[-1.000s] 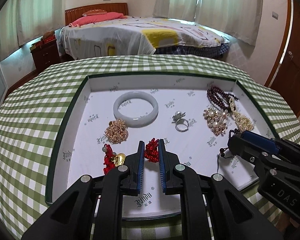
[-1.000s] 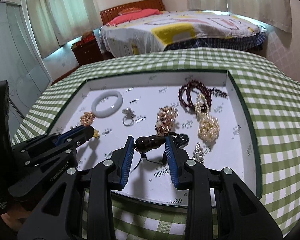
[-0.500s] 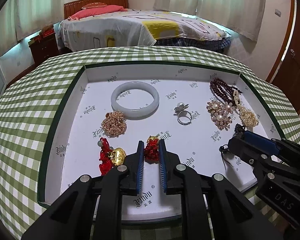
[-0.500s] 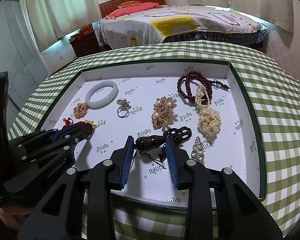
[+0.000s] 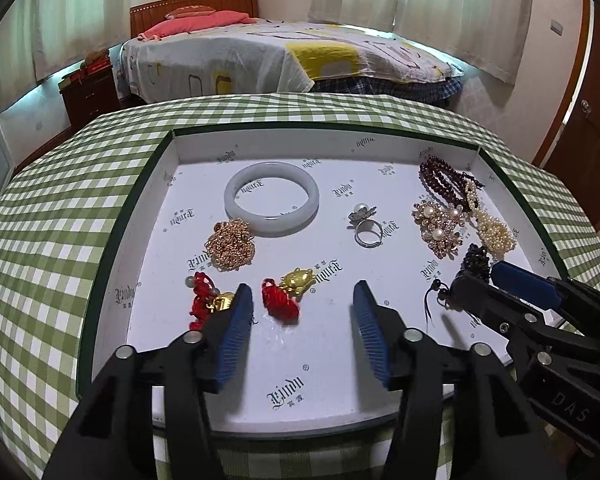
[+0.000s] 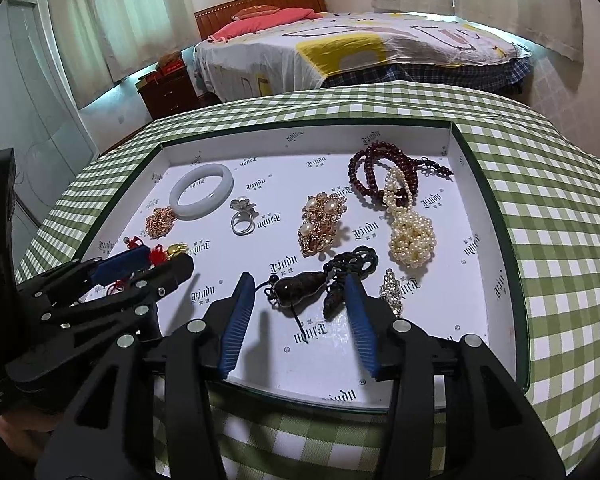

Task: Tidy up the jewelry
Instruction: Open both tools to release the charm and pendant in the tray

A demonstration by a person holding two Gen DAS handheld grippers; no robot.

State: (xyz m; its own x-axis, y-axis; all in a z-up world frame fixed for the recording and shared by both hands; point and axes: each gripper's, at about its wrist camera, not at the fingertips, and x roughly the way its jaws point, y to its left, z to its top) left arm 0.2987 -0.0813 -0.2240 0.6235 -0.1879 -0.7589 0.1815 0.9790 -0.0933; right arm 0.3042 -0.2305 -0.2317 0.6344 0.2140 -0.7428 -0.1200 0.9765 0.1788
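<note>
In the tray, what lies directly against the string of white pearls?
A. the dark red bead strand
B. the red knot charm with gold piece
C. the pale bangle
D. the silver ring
A: the white pearls overlap the dark red bead strand at the tray's far right; the others lie apart.

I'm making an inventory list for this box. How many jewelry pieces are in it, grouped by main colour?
White or cream: 2 - jade bangle, pearl strand
Gold: 2 - chain heap, pearl brooch
Silver: 2 - ring, crystal pin
Red with gold charm: 2 -
Dark red: 1 - bead string
Black or dark brown: 1 - gourd pendant on cord
Total: 10
</note>
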